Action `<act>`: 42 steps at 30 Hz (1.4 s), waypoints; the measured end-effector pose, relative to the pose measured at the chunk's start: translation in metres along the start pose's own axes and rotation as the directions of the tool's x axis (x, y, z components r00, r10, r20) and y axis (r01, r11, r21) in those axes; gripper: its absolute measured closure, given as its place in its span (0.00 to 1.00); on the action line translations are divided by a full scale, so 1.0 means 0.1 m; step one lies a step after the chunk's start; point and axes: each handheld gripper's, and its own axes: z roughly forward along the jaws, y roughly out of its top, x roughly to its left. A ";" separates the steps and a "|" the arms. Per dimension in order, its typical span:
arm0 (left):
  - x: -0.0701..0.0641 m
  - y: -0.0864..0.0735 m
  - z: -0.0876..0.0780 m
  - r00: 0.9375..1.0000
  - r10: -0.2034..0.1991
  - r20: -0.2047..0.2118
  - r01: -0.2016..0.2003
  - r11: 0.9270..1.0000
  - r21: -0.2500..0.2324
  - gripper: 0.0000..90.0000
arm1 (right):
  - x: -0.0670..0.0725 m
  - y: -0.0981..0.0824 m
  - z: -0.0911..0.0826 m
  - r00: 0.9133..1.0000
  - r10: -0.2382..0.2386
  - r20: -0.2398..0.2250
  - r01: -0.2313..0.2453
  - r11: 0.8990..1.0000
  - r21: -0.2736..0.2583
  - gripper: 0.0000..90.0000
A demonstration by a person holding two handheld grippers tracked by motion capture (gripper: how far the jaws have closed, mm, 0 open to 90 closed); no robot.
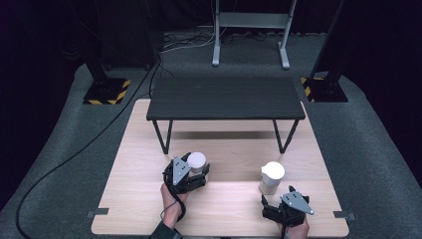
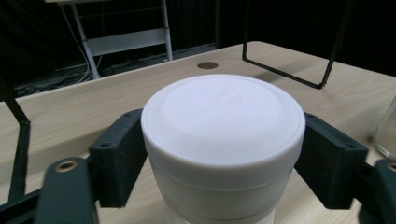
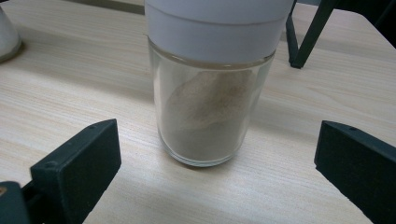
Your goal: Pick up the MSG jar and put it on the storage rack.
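A jar with a white cap [image 1: 196, 160] [image 2: 222, 112] stands on the wooden table [image 1: 134, 199], left of centre. My left gripper [image 1: 198, 169] [image 2: 219, 154] is shut on it, with a black pad pressed against each side of the cap. A glass jar of beige powder with a white lid [image 1: 271, 178] [image 3: 210, 107] stands upright to the right. Just short of this jar, my right gripper [image 1: 277, 195] [image 3: 218, 140] is open, its jaws wide apart and touching nothing. The glass jar's edge [image 2: 387, 130] also shows in the left gripper view.
A low black shelf on thin metal legs [image 1: 226, 97] stands across the far half of the table, with open space under it. Beyond the table are a grey metal stand [image 1: 249, 22], two black posts with striped bases and a cable on the floor.
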 end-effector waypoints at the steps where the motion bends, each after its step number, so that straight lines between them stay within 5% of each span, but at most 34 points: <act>1: 0.02 0.00 0.01 1.000 0.001 0.009 -0.001 1.000 0.002 0.29 | 0.00 0.00 0.00 1.000 0.000 -0.002 0.000 1.000 0.001 0.00; 13: 0.12 -0.10 0.02 0.999 -0.009 0.046 0.010 1.000 -0.017 0.38 | -0.01 0.00 0.00 1.000 0.003 -0.002 -0.003 1.000 0.002 0.01; 42: 0.13 -0.13 -0.11 0.999 -0.048 0.015 0.049 0.997 -0.061 0.38 | -0.02 0.00 0.00 1.000 0.009 -0.005 -0.009 1.000 -0.001 0.01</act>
